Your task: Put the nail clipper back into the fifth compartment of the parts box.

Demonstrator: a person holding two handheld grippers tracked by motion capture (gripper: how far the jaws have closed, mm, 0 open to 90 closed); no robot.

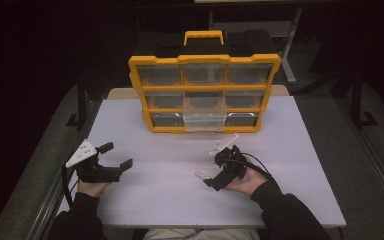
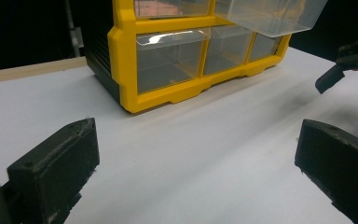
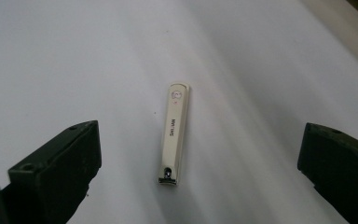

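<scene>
One white nail clipper (image 3: pixel 175 134): slim, flat, rectangular, smooth glossy body with small printed lettering along its length and a metal pivot at the near end. It lies flat on the white table (image 1: pixel 300 150), bare surface all round it, between the two jaws of the right gripper (image 3: pixel 196 163) but touching neither. In the high view the clipper (image 1: pixel 201 175) is a small pale sliver just beside that gripper's tip. Right gripper (image 1: pixel 219 177): jaws spread wide, released, nothing grasped; black, blocky, matte pads; held in the person's right hand (image 1: pixel 250 181), tilted down toward the tabletop. Left gripper (image 1: pixel 116 156): also released, jaws wide apart, empty; grey three-cornered plate on top; sits near the table's left edge, well apart from the clipper. One parts organizer (image 1: pixel 205 92) stands upright at the far side of the table: yellow plastic frame, black body, one yellow carry handle on top. Nine clear plastic drawers counted, three rows of three. One of them, the middle drawer (image 1: pixel 204 116), is pulled out toward the person; the other eight sit flush. Table top matte, smooth, rectangular. Two dark sleeves come in from the bottom edge.
</scene>
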